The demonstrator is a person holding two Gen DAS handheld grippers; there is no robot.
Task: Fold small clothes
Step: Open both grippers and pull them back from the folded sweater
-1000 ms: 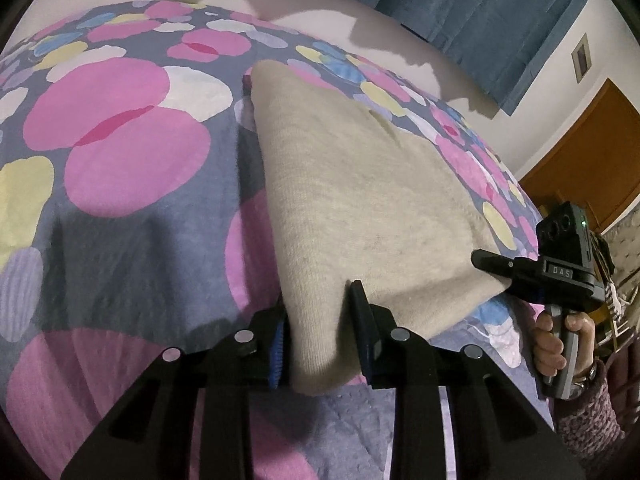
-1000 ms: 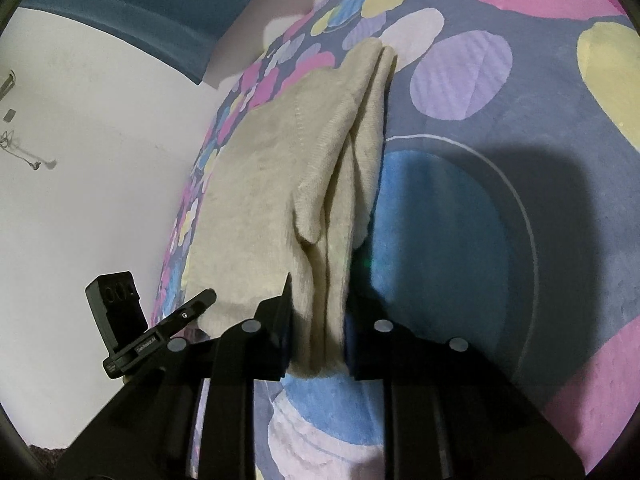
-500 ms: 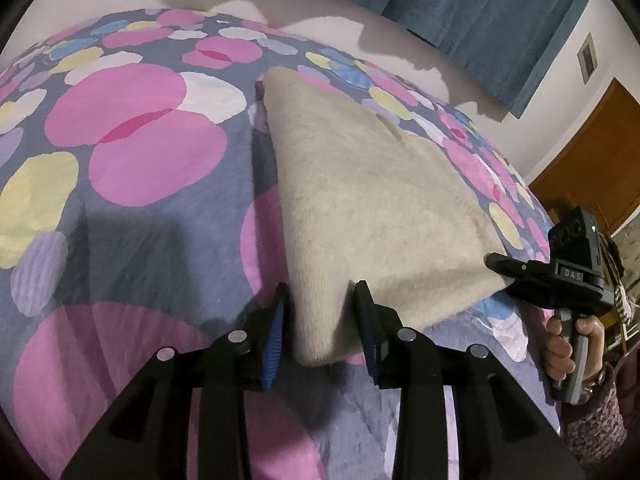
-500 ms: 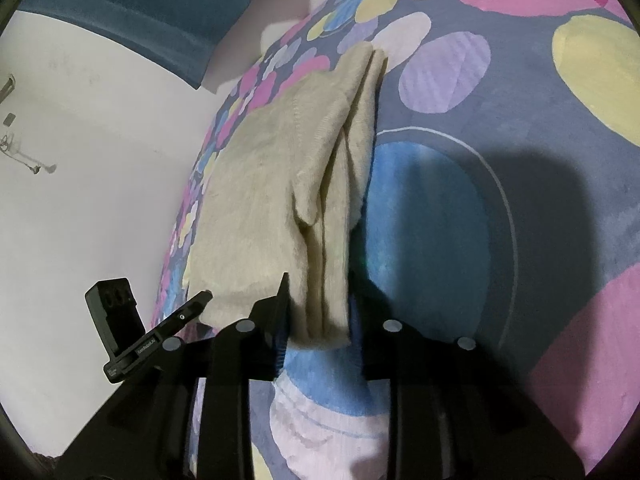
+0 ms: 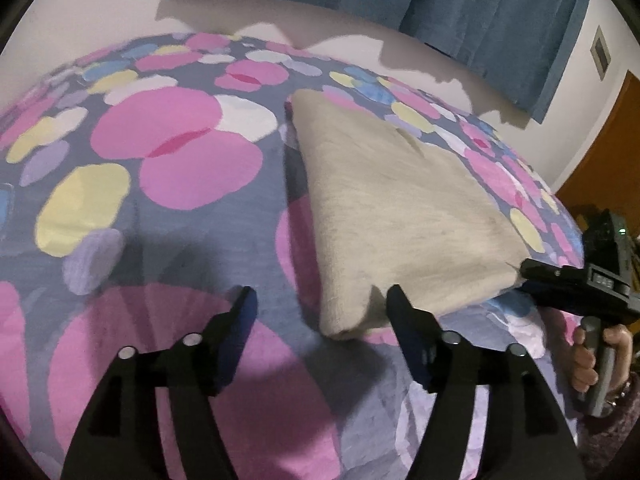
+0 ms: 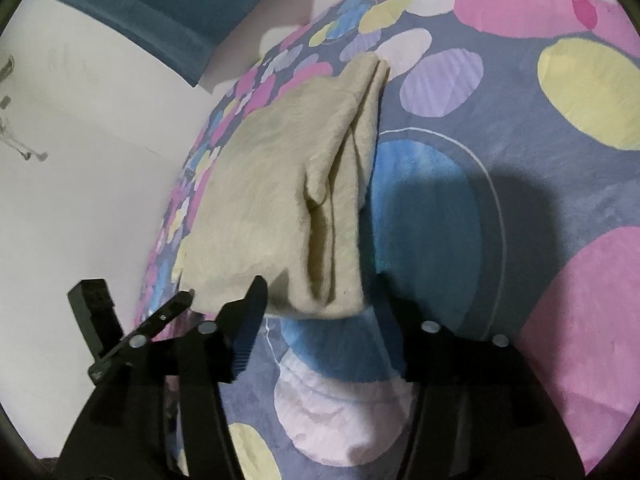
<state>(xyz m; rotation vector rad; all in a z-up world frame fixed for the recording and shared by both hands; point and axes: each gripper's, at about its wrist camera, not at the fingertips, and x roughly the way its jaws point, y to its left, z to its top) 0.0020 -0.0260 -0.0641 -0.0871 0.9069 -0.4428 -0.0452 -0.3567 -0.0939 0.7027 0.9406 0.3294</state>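
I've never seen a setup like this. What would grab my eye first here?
Probably the bedspread with its big pink, yellow and blue spots, filling both views. On it lies a folded beige garment, its near corners between the jaws of the left gripper and the right gripper, both opening, pads off the cloth. Blue curtains hang behind.

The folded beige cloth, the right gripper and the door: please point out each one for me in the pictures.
folded beige cloth [image 5: 400,216], left wrist view, middle of its top layer.
right gripper [image 6: 320,300], right wrist view, midway between its opening jaws.
door [image 5: 604,152], left wrist view, its brown wooden face.
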